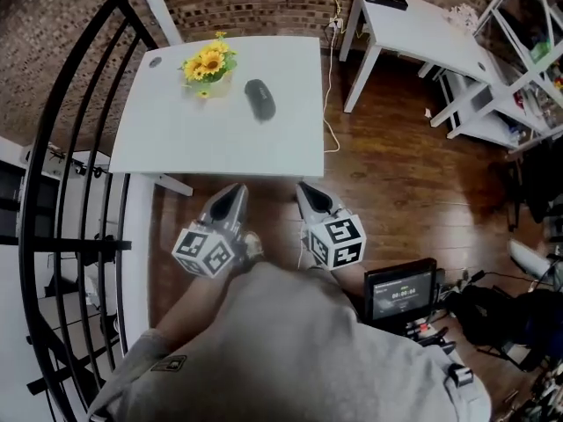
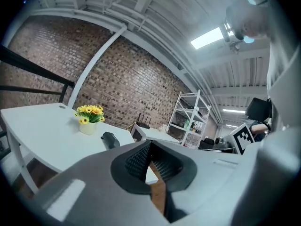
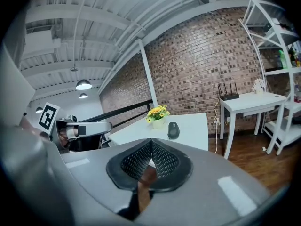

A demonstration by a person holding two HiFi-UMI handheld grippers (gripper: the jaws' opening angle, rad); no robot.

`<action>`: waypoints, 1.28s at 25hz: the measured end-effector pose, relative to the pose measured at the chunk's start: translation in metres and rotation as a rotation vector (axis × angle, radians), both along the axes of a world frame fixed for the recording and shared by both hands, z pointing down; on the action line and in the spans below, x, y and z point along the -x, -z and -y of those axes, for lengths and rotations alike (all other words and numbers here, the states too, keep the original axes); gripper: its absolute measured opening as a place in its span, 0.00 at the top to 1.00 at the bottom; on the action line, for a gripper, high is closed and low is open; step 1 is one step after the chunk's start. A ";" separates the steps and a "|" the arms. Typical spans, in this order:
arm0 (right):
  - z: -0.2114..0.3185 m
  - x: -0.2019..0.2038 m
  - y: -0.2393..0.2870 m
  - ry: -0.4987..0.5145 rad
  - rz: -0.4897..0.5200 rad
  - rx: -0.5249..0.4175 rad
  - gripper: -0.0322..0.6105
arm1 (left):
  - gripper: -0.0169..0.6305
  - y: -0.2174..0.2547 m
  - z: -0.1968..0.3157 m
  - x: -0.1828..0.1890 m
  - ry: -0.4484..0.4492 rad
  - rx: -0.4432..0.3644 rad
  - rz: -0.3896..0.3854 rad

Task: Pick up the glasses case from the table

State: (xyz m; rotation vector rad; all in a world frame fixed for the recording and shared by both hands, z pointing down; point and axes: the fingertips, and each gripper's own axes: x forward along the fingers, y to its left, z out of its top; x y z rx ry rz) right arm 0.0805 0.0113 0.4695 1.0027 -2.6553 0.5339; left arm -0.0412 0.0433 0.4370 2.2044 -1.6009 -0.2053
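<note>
1. On the white table (image 1: 220, 152), in its far half and a little right of centre: glasses case (image 1: 259, 100), dark, oval, lying flat, with its long axis running roughly near to far. Nothing touches it.
2. Just left of the case, apart from it: pot of yellow flowers (image 1: 208, 65), upright.
3. Off the table's near edge, over the wood floor (image 1: 396, 174): left claw (image 1: 234, 192) and right claw (image 1: 304, 188), side by side. Each has its ribbed pads pressed together at the tips, with nothing between them. Both are well apart from the case.
4. Step in hand, as judged: the reach toward the case, not yet begun.
5. Method advised:
   - Use the right claw, which lies on the side away from the flowers.
   - Part its jaws wider than the case's short width before arriving.
   - Come in over the near edge, tilted down.
   - Straddle the case at its middle, with the pads on the two long sides.
   - Close firmly and lift straight up.
6. Handling note, as judged: the shell looks smooth and rounded, so an off-centre pinch may squirt it toward the pot.
</note>
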 end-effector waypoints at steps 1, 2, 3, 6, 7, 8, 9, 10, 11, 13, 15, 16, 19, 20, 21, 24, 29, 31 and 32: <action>0.009 0.010 -0.001 -0.014 -0.005 0.000 0.93 | 0.97 0.001 0.009 0.011 -0.012 -0.006 -0.002; 0.017 0.019 -0.002 -0.028 -0.010 0.001 0.93 | 0.97 0.001 0.018 0.022 -0.024 -0.012 -0.004; 0.025 0.029 -0.003 -0.041 -0.015 0.001 0.93 | 0.97 0.000 0.025 0.033 -0.034 -0.016 -0.005; 0.043 0.059 -0.003 -0.072 -0.021 -0.004 0.93 | 0.97 -0.002 0.041 0.067 -0.051 -0.011 -0.010; 0.049 0.068 -0.002 -0.081 -0.022 -0.007 0.93 | 0.97 -0.003 0.046 0.077 -0.054 -0.009 -0.012; 0.054 0.077 -0.001 -0.088 -0.024 -0.009 0.93 | 0.97 -0.003 0.051 0.086 -0.058 -0.007 -0.013; 0.058 0.084 0.000 -0.094 -0.026 -0.009 0.93 | 0.97 -0.003 0.056 0.095 -0.061 -0.006 -0.013; 0.063 0.090 0.000 -0.100 -0.028 -0.006 0.93 | 0.97 -0.002 0.060 0.102 -0.062 -0.003 -0.015; 0.067 0.095 0.001 -0.104 -0.032 -0.001 0.93 | 0.97 -0.002 0.064 0.109 -0.061 0.001 -0.019; 0.076 0.103 0.001 -0.108 -0.041 0.006 0.93 | 0.97 -0.003 0.072 0.118 -0.061 0.011 -0.028; 0.087 0.109 -0.002 -0.113 -0.046 0.009 0.93 | 0.97 -0.007 0.082 0.124 -0.065 0.017 -0.031; 0.093 0.112 -0.003 -0.116 -0.046 0.010 0.93 | 0.97 -0.009 0.088 0.127 -0.068 0.020 -0.032; 0.112 0.119 -0.010 -0.117 -0.048 0.013 0.93 | 0.97 -0.014 0.108 0.133 -0.076 0.028 -0.031; 0.118 0.122 -0.012 -0.114 -0.049 0.015 0.93 | 0.97 -0.015 0.113 0.134 -0.078 0.032 -0.026; 0.123 0.124 -0.013 -0.110 -0.050 0.017 0.93 | 0.97 -0.016 0.119 0.136 -0.079 0.036 -0.020; 0.143 0.124 -0.014 -0.104 -0.044 0.027 0.93 | 0.97 -0.014 0.140 0.137 -0.074 0.050 -0.001; 0.179 0.120 -0.021 -0.085 -0.044 0.042 0.93 | 0.97 -0.018 0.175 0.134 -0.058 0.074 0.014; 0.189 0.120 -0.027 -0.076 -0.045 0.050 0.93 | 0.97 -0.022 0.184 0.132 -0.052 0.086 0.018; 0.194 0.121 -0.031 -0.071 -0.046 0.054 0.93 | 0.97 -0.024 0.188 0.132 -0.047 0.090 0.019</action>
